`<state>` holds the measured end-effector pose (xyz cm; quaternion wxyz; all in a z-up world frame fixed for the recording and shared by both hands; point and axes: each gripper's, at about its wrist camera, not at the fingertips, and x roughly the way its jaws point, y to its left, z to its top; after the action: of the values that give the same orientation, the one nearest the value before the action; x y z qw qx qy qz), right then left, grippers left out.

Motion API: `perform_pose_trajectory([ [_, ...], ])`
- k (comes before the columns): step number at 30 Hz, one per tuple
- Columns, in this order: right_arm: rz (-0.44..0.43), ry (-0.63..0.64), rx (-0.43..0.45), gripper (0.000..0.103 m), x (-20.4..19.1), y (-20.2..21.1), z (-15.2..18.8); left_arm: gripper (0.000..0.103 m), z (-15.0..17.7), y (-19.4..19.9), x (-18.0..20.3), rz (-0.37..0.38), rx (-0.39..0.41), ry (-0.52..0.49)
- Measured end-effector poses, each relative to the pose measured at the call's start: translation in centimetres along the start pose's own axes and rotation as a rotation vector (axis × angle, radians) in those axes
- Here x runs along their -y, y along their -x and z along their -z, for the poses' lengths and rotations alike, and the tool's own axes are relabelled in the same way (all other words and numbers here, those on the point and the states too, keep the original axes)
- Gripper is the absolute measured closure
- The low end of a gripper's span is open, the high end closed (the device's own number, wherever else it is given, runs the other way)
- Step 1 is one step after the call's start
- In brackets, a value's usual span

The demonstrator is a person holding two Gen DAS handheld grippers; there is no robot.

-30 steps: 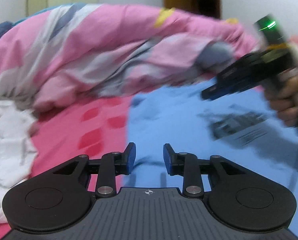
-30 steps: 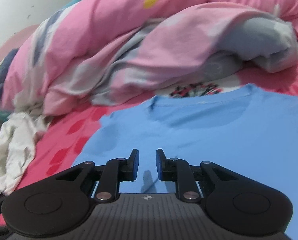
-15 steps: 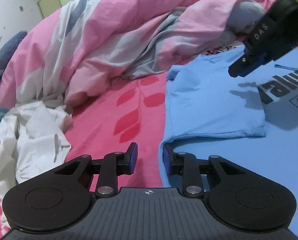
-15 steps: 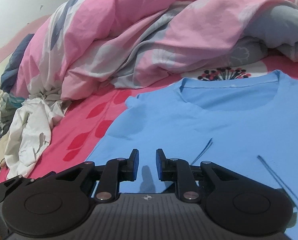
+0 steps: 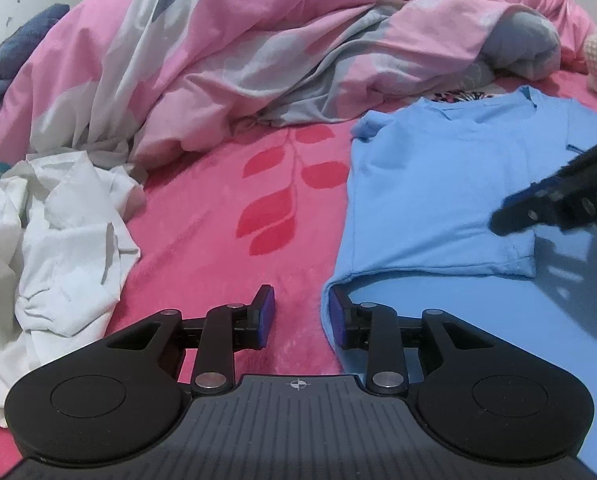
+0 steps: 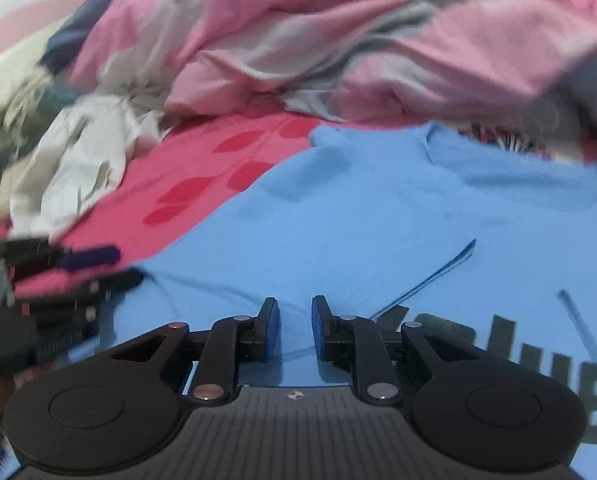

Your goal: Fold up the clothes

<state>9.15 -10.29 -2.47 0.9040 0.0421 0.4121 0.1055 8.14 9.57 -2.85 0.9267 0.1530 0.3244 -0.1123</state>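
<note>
Blue T-shirt spread flat on the bed, both grippers over it with jaws apart.

From the left we see a crumpled white garment (image 5: 58,236), then the pink bedspread (image 5: 218,208) under a heaped pink duvet (image 5: 226,40), then the blue T-shirt (image 5: 438,184). Our left gripper (image 5: 298,312) straddles the shirt's left edge, gripping nothing; our right gripper (image 6: 294,328) hovers over the shirt's chest, holding nothing either.
</note>
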Motion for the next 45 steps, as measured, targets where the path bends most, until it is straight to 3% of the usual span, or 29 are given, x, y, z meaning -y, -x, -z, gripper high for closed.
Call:
perform_pose_trajectory([
  [5,0.023,0.095,0.025,0.083,-2.1,1.7,0.2,0.072,-0.4,0.6,-0.3,0.025,-0.024,0.010],
  [11,-0.013,0.183,0.096,0.083,-4.3,2.3,0.1,0.072,-0.7,3.4,-0.7,0.011,0.032,-0.046],
  [16,-0.019,0.146,0.049,0.085,-3.8,1.0,1.9,0.071,-1.7,4.8,-1.7,0.104,0.110,0.061],
  [20,-0.046,0.160,0.034,0.085,-4.0,2.3,2.4,0.070,-2.5,2.8,0.2,0.067,0.103,0.093],
  [22,-0.060,0.185,0.022,0.085,-4.1,2.9,1.9,0.070,-2.4,1.1,0.9,0.042,0.055,0.082],
  [25,-0.037,0.205,0.056,0.084,-3.3,3.3,-0.4,0.070,-2.0,-0.7,1.5,0.010,-0.004,0.070],
  [28,-0.004,0.183,0.103,0.084,-1.8,2.5,-4.4,0.070,-1.8,-0.8,0.9,0.028,-0.010,0.117],
  [34,0.073,0.243,0.085,0.084,-1.6,-4.4,-12.3,0.070,-1.7,-1.1,0.8,0.039,-0.028,0.116],
  [37,0.087,0.219,0.017,0.083,-1.6,-8.5,-14.2,0.070,-1.5,-1.3,0.8,0.045,-0.029,0.111],
  [41,0.065,0.086,-0.109,0.085,0.4,-12.7,-14.9,0.070,-1.5,-1.4,0.7,0.050,-0.030,0.113],
  [43,0.033,0.008,-0.101,0.097,1.7,-12.7,-14.5,0.069,-1.5,-1.4,0.8,0.047,-0.030,0.108],
  [45,-0.003,-0.077,-0.065,0.098,3.1,-12.1,-14.1,0.070,-1.6,-1.4,0.8,0.044,-0.031,0.104],
])
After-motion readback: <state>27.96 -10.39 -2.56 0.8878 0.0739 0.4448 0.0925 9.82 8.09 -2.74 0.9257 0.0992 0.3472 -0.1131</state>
